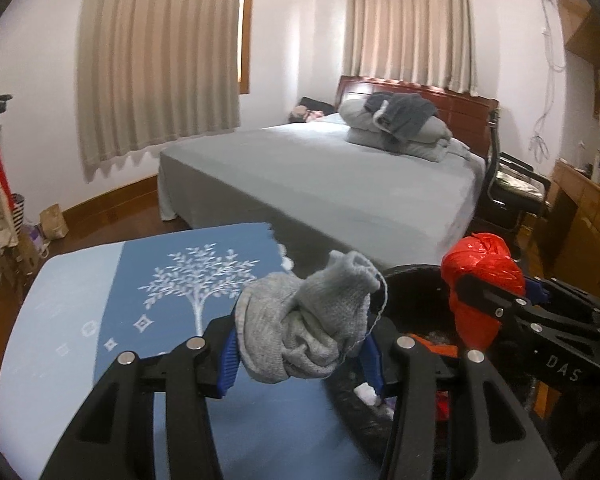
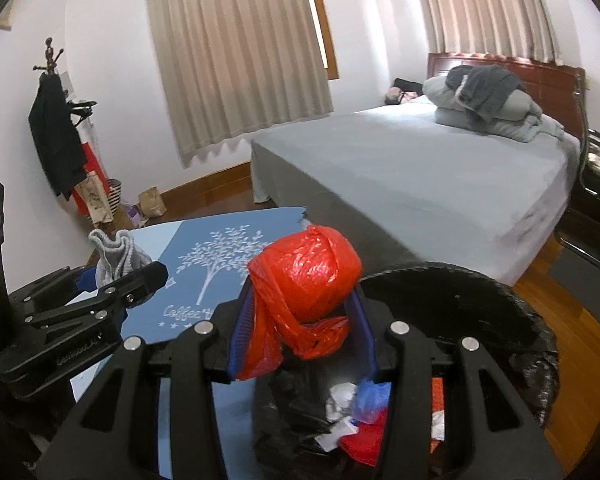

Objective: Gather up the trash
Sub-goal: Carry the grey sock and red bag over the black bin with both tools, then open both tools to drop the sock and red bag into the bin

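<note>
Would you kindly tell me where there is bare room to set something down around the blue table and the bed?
The blue tablecloth is bare left of its white tree print. The grey bed is bare in front of the folded bedding. The black bin is crowded with scraps.

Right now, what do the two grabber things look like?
Both are black plastic. The left gripper has flat arms with long cut-out slots, shiny silver round bolts and ribbed blue pads on its fingers. The right gripper is built the same way. White lettering is printed along each one's side. No hands or sleeves show.
</note>
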`<state>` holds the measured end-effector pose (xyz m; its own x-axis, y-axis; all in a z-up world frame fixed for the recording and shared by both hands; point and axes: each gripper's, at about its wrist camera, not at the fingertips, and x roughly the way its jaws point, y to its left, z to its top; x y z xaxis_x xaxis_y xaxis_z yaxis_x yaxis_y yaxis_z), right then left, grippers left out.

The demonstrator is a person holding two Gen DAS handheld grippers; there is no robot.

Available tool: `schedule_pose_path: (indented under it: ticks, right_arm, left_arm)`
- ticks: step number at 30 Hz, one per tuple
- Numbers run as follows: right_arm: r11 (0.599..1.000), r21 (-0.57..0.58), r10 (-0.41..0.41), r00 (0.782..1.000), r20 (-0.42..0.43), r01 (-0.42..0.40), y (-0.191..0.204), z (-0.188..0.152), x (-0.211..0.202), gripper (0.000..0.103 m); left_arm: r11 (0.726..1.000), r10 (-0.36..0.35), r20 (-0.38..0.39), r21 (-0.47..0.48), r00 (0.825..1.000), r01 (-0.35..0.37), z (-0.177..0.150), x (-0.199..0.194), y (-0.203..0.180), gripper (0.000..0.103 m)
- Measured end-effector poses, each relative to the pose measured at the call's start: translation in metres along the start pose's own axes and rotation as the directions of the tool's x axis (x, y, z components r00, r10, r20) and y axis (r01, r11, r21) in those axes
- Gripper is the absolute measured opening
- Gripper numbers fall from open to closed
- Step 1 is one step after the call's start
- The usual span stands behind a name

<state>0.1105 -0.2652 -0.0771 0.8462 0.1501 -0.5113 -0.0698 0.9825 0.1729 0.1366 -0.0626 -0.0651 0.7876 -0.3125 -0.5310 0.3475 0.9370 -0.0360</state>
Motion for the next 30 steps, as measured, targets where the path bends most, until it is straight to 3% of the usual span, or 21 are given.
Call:
schedule_pose_path:
  ticks: [30]
  right_arm:
    - [0.972, 0.092, -0.216, 0.976, 0.003, 0.215, -0.095, -0.029, -0.044, 0.043]
  left_arm:
    - [0.971, -0.204, 0.004, 0.127, 0.979, 0.202, 0.010, 0.027, -0.111, 0.050]
